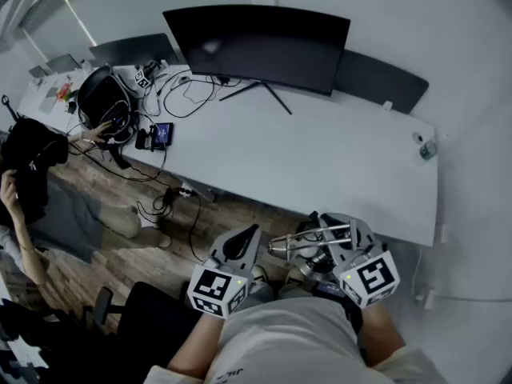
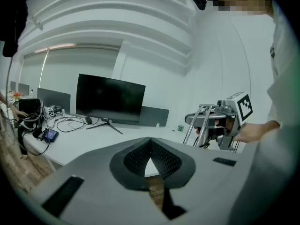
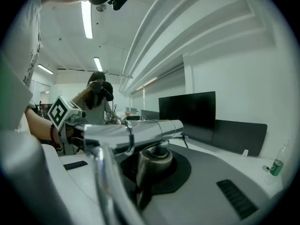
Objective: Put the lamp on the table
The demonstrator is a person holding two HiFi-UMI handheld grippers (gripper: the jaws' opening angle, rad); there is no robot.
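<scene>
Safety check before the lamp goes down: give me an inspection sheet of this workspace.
Surface: white table, large bare area in front of the monitor.
Job's things: silver lamp, off the table.
Clutter: phone and black gear at the table's left end; small bottle at its right.
Grippers: right gripper fingers shut on the lamp; left gripper shut, empty.
Cables: loose cables on the left part, some trailing to the floor.
Surroundings: another person at the left; wooden floor.

lower end of lamp off-frame
</scene>
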